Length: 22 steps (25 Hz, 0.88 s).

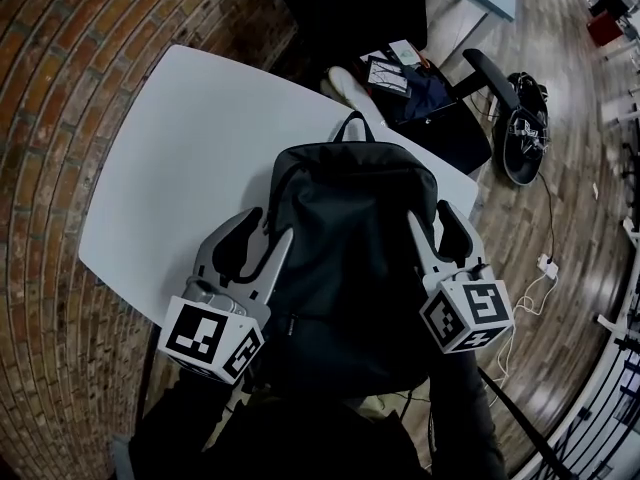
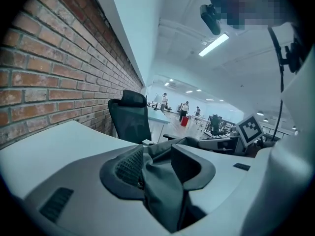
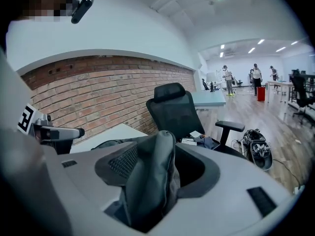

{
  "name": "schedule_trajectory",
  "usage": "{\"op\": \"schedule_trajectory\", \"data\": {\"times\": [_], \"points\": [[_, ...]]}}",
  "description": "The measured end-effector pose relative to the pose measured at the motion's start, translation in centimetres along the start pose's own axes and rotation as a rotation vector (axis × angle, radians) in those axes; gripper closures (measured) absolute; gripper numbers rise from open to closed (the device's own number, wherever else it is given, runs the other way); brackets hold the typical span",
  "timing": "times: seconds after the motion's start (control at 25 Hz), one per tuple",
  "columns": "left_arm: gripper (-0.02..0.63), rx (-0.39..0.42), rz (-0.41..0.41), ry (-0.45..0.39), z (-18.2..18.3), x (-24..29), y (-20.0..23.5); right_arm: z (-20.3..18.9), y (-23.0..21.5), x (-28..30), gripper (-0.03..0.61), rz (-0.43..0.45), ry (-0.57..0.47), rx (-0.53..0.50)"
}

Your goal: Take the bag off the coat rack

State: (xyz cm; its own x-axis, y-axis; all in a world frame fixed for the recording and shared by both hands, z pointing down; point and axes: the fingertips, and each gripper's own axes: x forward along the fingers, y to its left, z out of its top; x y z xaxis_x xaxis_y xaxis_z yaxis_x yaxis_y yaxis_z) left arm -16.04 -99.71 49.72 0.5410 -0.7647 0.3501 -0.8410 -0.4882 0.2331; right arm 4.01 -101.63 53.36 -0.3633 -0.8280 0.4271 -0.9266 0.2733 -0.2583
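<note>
Two grippers flank a black bag (image 1: pixel 350 258) that lies flat on a white table (image 1: pixel 190 158), its carry loop at the far end and its near end reaching the table edge closest to the person. The left gripper (image 1: pixel 250 248) sits at the bag's left side and the right gripper (image 1: pixel 440 236) at its right side.

In the right gripper view the jaws stand apart, with a fold of the bag's dark cloth rising between them. The fold leans on the left pad and a gap shows at the other pad, so nothing is clamped. In the left gripper view the jaws are also parted around a fold of cloth. The cloth seems to lie loose there, though that gap is harder to make out.

A brick wall (image 1: pixel 60 118) runs along the table's left side. Beyond the far edge stands a black office chair (image 3: pixel 177 112) with papers (image 1: pixel 388 71) and dark cloth on its seat. The floor (image 1: pixel 570 98) is wood, and a dark bundle of gear (image 1: pixel 525 133) and a white cable (image 1: pixel 535 283) lie on it. Further off is an open office with desks, ceiling strip lights and a few people standing.
</note>
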Motion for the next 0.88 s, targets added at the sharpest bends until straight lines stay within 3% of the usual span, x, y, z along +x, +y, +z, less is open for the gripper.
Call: {"op": "schedule_trajectory", "data": {"times": [0.4, 0.64, 0.88], "points": [[0.443, 0.025, 0.0, -0.051, 1.3, -3.0, -3.8, 1.4, 1.4, -4.5, 0.356, 0.032, -0.065, -0.022], [0.448, 0.041, 0.001, -0.092, 2.7, -5.2, -6.4, 2.9, 3.9, -7.7, 0.361, 0.113, -0.115, -0.056], [0.549, 0.066, -0.007, -0.143, 4.1, -7.9, -9.0, 4.7, 6.7, -11.6, 0.479, 0.179, -0.206, -0.09]]}}
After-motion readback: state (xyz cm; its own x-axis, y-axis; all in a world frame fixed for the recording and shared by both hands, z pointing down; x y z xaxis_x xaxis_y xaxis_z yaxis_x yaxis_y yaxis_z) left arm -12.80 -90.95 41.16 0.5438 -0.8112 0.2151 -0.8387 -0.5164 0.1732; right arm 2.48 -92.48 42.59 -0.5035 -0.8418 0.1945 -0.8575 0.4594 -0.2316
